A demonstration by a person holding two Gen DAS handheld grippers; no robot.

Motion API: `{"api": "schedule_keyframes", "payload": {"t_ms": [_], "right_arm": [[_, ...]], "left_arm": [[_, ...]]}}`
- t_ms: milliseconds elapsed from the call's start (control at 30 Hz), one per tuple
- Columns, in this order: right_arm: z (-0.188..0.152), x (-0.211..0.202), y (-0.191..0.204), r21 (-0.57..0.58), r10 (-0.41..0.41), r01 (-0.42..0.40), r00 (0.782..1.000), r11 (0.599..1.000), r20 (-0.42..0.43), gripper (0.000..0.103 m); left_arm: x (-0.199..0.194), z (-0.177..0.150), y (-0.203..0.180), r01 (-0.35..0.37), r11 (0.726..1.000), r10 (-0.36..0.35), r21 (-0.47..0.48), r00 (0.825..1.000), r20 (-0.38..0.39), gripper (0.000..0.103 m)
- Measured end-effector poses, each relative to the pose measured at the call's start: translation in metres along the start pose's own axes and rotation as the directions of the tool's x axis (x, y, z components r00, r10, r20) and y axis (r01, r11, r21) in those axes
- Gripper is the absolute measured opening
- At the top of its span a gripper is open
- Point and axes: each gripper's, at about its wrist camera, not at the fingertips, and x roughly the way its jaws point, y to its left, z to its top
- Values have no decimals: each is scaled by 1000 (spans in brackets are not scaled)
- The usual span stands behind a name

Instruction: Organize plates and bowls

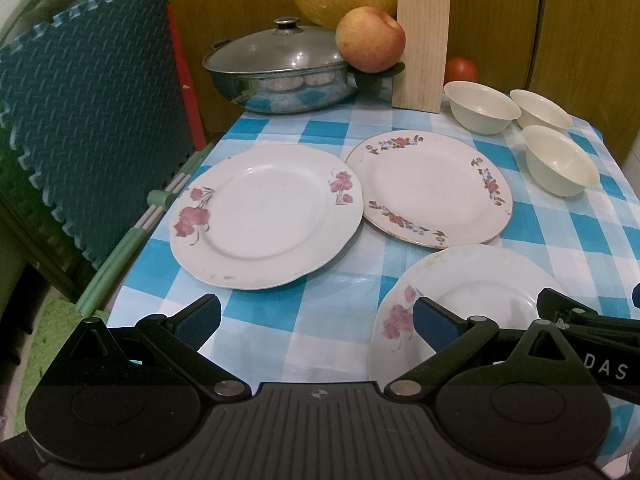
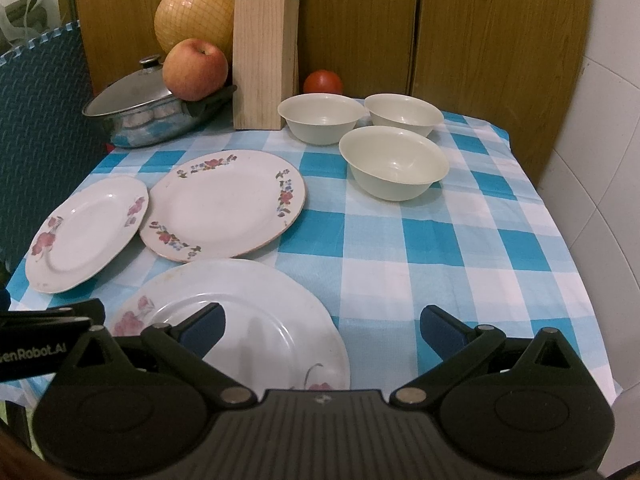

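Three plates and three bowls lie singly on a blue-and-white checked tablecloth [image 2: 460,248]. The left plate [image 1: 266,216] is white with a wavy rim and pink flower sprays; it sits near the table's left edge. The middle plate [image 1: 430,188] is round, with small sprays of red and blue flowers at three places on its rim (its edge meets or slightly overlaps the left plate's; which cannot be told). The near plate [image 2: 256,320] is white with pink flowers and lies closest to both cameras, partly behind the tools.

The bowls are plain cream and stand upright in a cluster at the far right: back-left bowl [image 2: 321,118], back-right bowl [image 2: 404,114], and front bowl [image 2: 394,162].

The left gripper [image 1: 316,320] hangs above the table's near edge, its fingers spread wide and holding nothing. The right gripper [image 2: 322,322] is likewise spread and empty, its left finger over the near plate.

Behind stand a lidded pot [image 1: 280,72], an apple [image 1: 370,39], a netted pomelo [image 2: 195,14], a knife block [image 2: 265,58] and a tomato [image 2: 323,82].
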Motion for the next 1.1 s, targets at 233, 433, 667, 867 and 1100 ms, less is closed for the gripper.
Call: {"api": "schedule_keyframes", "payload": {"t_ms": [233, 433, 667, 867, 1100], "right_arm": [[1, 0, 0, 0, 0, 0, 1000, 1000, -1, 99], [-2, 1, 0, -1, -2, 2, 1000, 1000, -2, 99], [-5, 3, -2, -1, -3, 3, 1000, 1000, -5, 99], [-3, 3, -4, 0, -5, 5, 1000, 1000, -13, 99], [-2, 3, -6, 5, -5, 5, 1000, 1000, -20, 99]], "left_arm": [[0, 0, 0, 0, 1000, 0, 3, 1000, -1, 103], [-1, -1, -1, 1, 1000, -1, 8, 1000, -1, 103], [-2, -2, -3, 8, 1000, -8, 16, 1000, -3, 103], [-1, -3, -5, 17, 1000, -17, 23, 1000, -11, 103], [1, -3, -6, 32, 999, -31, 30, 999, -28, 103]]}}
